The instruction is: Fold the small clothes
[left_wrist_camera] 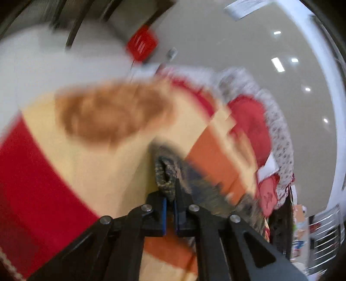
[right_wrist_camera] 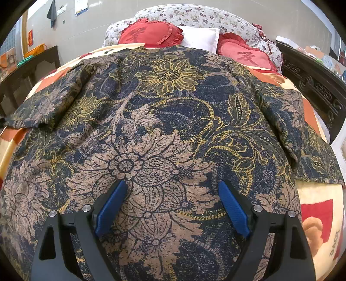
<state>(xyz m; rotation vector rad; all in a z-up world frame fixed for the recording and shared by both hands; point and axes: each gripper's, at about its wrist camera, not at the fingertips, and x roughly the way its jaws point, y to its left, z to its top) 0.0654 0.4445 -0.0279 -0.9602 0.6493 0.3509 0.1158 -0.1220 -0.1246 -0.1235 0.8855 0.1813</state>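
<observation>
A dark navy garment (right_wrist_camera: pixel 164 121) with gold and tan flower print lies spread over the bed. My right gripper (right_wrist_camera: pixel 172 186) is open, its blue pads (right_wrist_camera: pixel 112 205) spread wide just above the garment's tan flower area, holding nothing. My left gripper (left_wrist_camera: pixel 170 192) is shut on a bunched edge of the same garment (left_wrist_camera: pixel 165 173), lifted above the cream, red and orange blanket (left_wrist_camera: pixel 103 164). The left wrist view is motion-blurred.
Two red heart-shaped cushions (right_wrist_camera: pixel 149 32) and a white pillow (right_wrist_camera: pixel 201 39) lie at the bed's head against a floral quilt (right_wrist_camera: pixel 194 17). A dark carved bed frame (right_wrist_camera: pixel 313 86) runs along the right. A dark side table (right_wrist_camera: pixel 28 67) stands at the left.
</observation>
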